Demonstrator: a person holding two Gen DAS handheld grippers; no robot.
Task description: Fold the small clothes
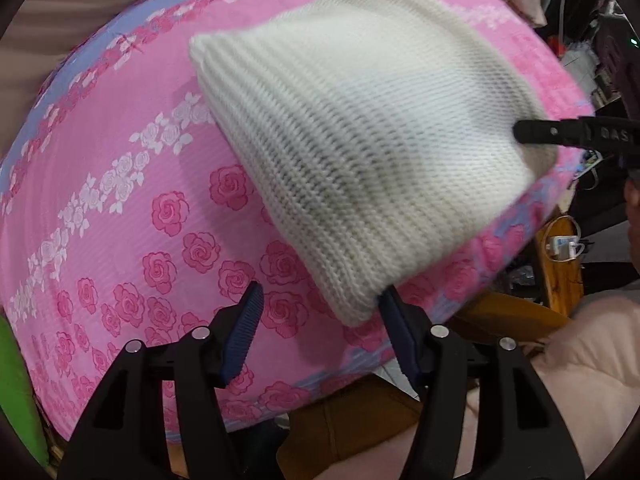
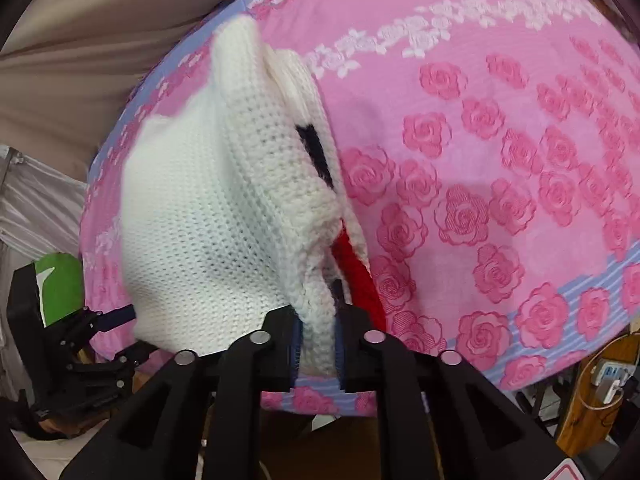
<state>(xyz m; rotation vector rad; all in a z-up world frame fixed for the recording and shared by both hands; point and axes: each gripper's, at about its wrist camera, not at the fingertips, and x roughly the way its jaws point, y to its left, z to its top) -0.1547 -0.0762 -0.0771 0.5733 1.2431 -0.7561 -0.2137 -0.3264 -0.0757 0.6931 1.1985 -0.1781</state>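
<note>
A white knit hat (image 1: 360, 136) lies on a bed covered with a pink rose sheet (image 1: 120, 200), near the sheet's front edge. The left gripper (image 1: 320, 316) has its jaws wide open; the right blue pad (image 1: 394, 328) touches the hat's near corner, while the left pad is apart from it, over the sheet. The right gripper (image 2: 318, 344) has its jaws closed on the hat (image 2: 192, 216) at a folded edge, where a red part (image 2: 356, 268) and a black mark (image 2: 316, 152) show. In the right wrist view the left gripper (image 2: 116, 316) stands at the hat's far-left corner.
</note>
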